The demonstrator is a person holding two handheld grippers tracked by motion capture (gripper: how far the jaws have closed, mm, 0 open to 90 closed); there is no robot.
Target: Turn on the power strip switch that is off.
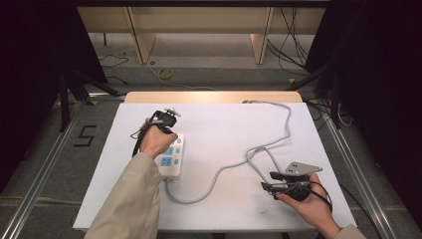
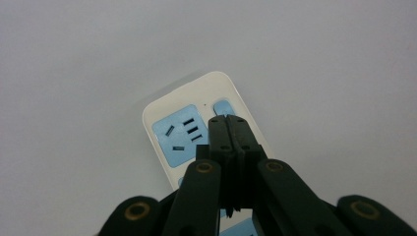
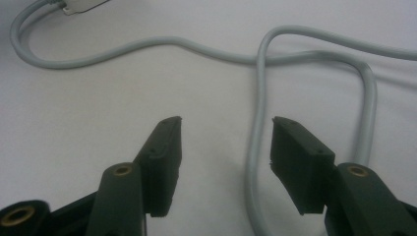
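Left tool [image 2: 228, 118] closed, empty, tips at strip [image 2: 196, 130] switch. Right tool [image 3: 226, 137] wide open, cable [image 3: 255, 147] between, untouched.

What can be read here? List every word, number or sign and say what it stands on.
"5": a large black numeral on the grey floor left of the table.
Power strip: no brand, word or number can be read in the high view or the left gripper view.
Grey cable: no print can be made out on it.
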